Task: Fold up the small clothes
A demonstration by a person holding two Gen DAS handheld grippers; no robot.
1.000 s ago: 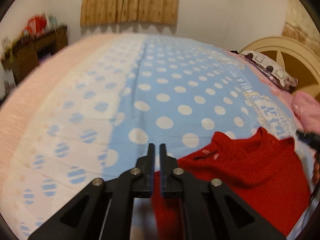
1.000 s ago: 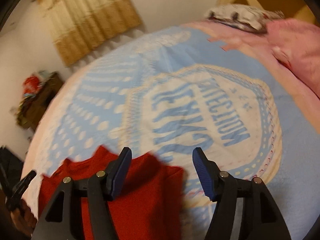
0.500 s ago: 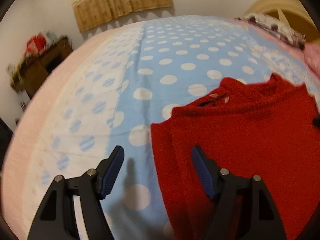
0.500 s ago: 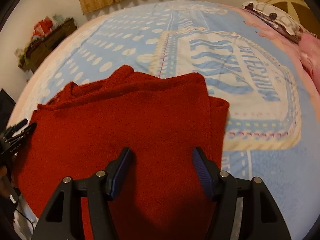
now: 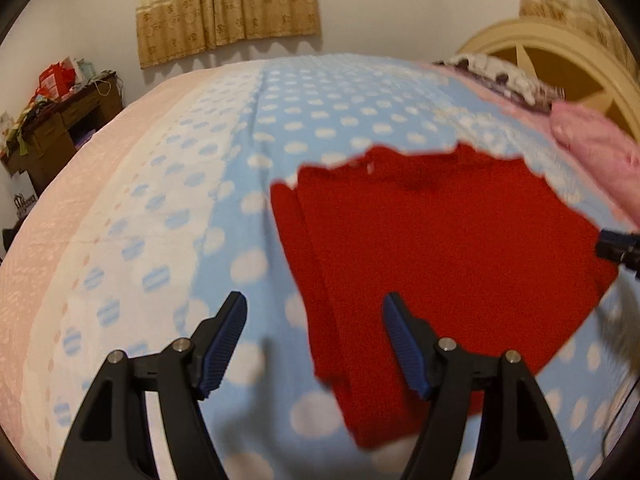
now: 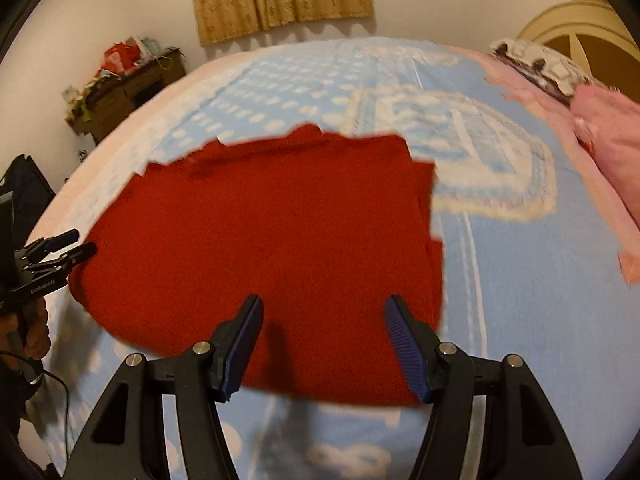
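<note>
Here both tongs, left [image 5: 314,338] and right [image 6: 324,340], stand wide apart above the red sweater [image 6: 264,248], gripping nothing; the left's jaws just opened.

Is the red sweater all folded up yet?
Partly. The red sweater lies on the blue blanket with both sides already folded in. Nothing is held: the left gripper and right gripper are open above it. The bottom edge probably needs folding up next.

A bed [image 5: 132,200] spread with a blue polka-dot blanket [image 6: 520,300] carries a folded red sweater [image 6: 280,240]; a pink pillow [image 5: 592,156] lies near the headboard [image 5: 560,52].
</note>
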